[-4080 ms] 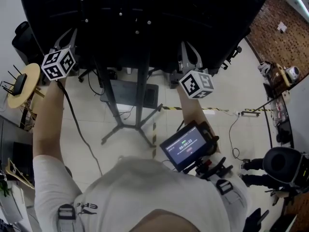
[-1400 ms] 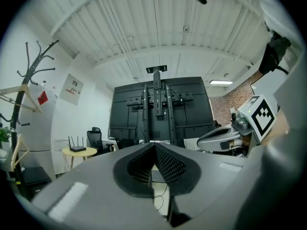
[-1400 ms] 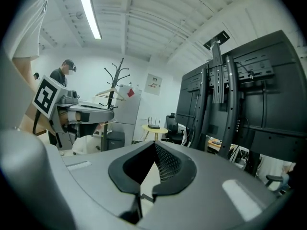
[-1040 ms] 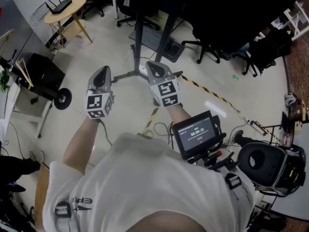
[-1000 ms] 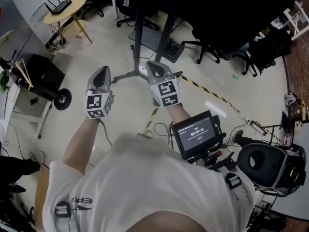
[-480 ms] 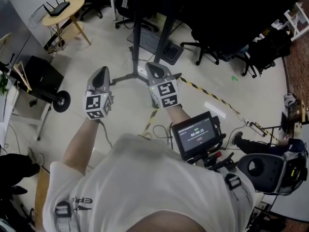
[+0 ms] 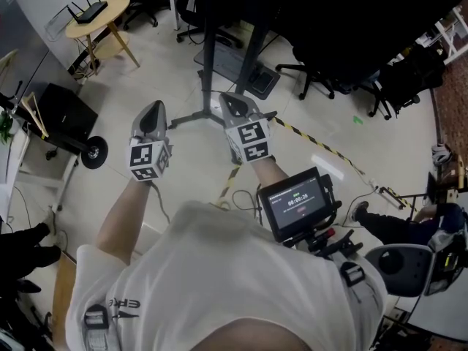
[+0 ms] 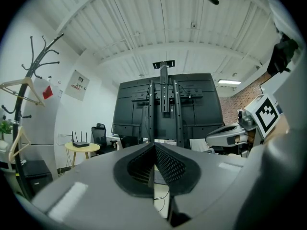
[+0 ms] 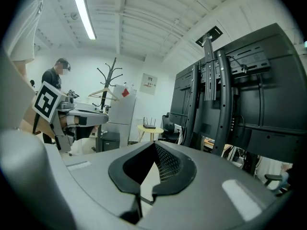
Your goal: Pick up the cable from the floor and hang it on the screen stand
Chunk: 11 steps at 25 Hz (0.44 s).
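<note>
The left gripper (image 8: 154, 145) and right gripper (image 9: 154, 144) have their fingers together on nothing, facing the screen stand (image 7: 209, 57) (no cable clearly on it); hanging looks unconfirmed.

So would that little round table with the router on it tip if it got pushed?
Probably fairly easily: the round table stands on thin, splayed legs, so it looks light. A shove near the top might rock it, and the router, just resting there, could slide off.
</note>
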Motion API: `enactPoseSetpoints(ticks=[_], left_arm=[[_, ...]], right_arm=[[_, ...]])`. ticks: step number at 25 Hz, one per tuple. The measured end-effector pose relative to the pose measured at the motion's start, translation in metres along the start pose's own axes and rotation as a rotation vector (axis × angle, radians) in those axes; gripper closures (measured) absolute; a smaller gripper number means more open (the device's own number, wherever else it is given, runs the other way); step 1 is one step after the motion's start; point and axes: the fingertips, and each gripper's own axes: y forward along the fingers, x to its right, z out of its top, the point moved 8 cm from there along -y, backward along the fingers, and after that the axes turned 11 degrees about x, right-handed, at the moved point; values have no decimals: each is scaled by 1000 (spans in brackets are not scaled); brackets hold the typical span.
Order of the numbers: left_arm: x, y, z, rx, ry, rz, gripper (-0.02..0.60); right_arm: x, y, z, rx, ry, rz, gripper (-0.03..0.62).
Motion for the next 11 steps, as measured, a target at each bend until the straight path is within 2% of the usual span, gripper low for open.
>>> enactPoseSetpoints(ticks=[11], left_arm=[[3,-3,-5,8,15,12,580]], right_arm=[[-1,1,-3,22,1,24,583]])
